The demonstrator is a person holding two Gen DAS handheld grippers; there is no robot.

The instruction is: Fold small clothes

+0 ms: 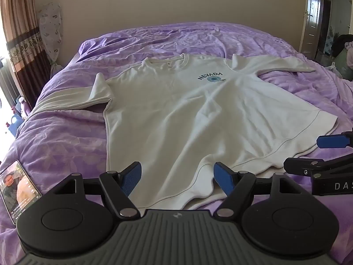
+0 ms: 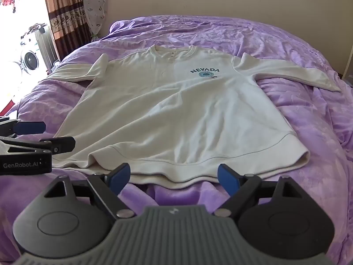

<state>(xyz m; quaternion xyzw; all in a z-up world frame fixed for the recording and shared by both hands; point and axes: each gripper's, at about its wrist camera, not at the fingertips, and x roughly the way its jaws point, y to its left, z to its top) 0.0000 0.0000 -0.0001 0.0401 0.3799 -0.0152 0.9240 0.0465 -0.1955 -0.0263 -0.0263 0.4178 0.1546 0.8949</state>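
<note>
A cream sweatshirt (image 1: pixel 176 110) with a blue "NEVADA" print lies flat, front up, on the purple bedspread (image 1: pixel 66 137), collar far and hem near, sleeves spread to both sides. My left gripper (image 1: pixel 177 176) hovers open over the hem's left part, its blue pads apart and gripping nothing. In the right wrist view the sweatshirt (image 2: pixel 176 110) fills the middle, and my right gripper (image 2: pixel 174 176) stands open just short of the hem, above bare bedspread (image 2: pixel 308 114). Each gripper shows at the other's side: the right gripper (image 1: pixel 303 153) and the left gripper (image 2: pixel 56 135).
A lit phone (image 1: pixel 17 190) lies on the bedspread at the near left. Brown curtains (image 1: pixel 19 33) hang at the left, with a washing machine (image 2: pixel 29 59) beyond them. A doorway (image 1: pixel 320 17) is at the far right. The wall runs behind the bed.
</note>
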